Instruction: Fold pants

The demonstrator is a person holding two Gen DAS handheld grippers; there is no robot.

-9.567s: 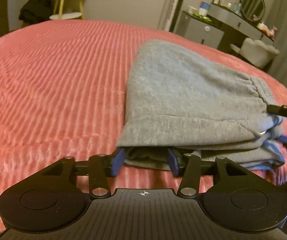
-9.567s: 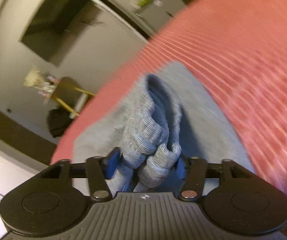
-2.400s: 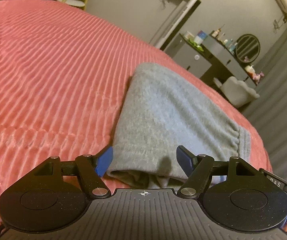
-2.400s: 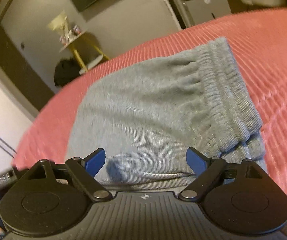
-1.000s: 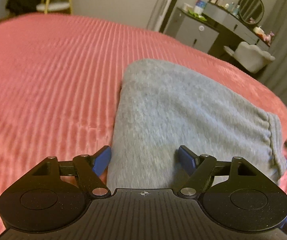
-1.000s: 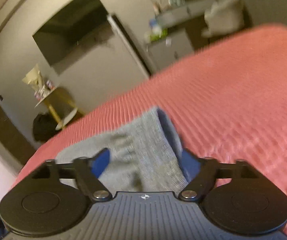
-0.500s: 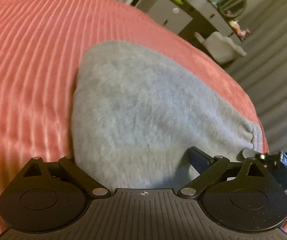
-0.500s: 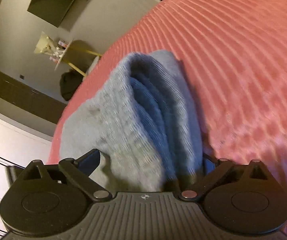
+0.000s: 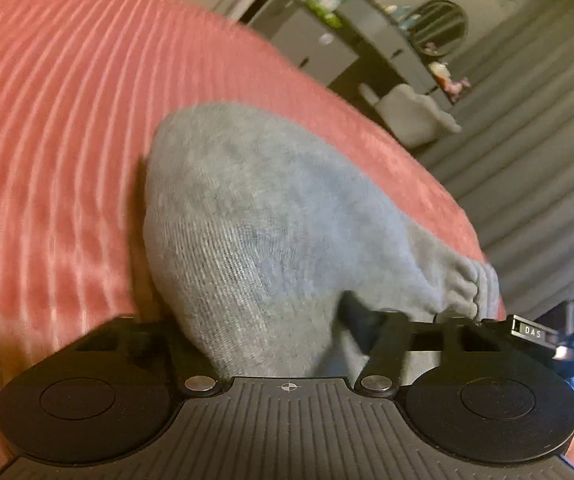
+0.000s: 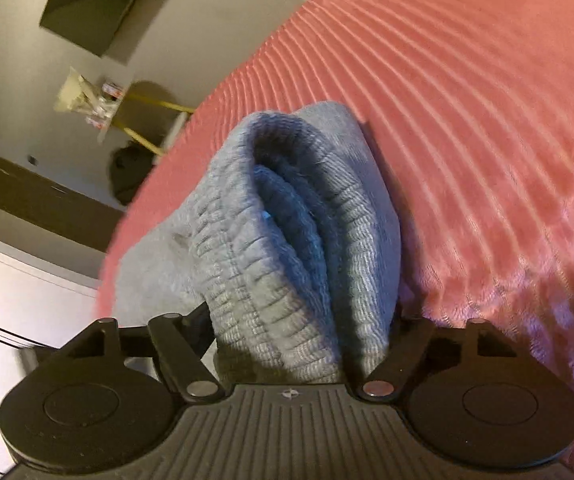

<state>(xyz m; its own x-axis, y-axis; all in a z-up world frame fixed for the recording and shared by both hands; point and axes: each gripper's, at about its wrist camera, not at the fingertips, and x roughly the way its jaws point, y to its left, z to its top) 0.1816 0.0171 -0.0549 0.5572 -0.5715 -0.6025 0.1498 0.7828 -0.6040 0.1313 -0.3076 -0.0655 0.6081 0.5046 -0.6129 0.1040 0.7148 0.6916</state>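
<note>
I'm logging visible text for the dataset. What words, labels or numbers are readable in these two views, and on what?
"DAS": white letters on a small dark tag at the right edge of the left wrist view, on the other handheld tool.
Bottles and boxes on the dresser: too blurred to read.
Right wrist view: no readable text.

Soft cloth on a ribbed plush bed cover, matt black plastic tools.

The grey pants are matt knitted cloth, fuzzy on the flat side, with a thick ribbed, gathered waistband. The pink bed cover is plush cloth with raised ridges that catch a faint sheen. The left gripper and right gripper look like matt black plastic, with grooved bodies, smooth round discs and small shiny metal pivot pins.
</note>
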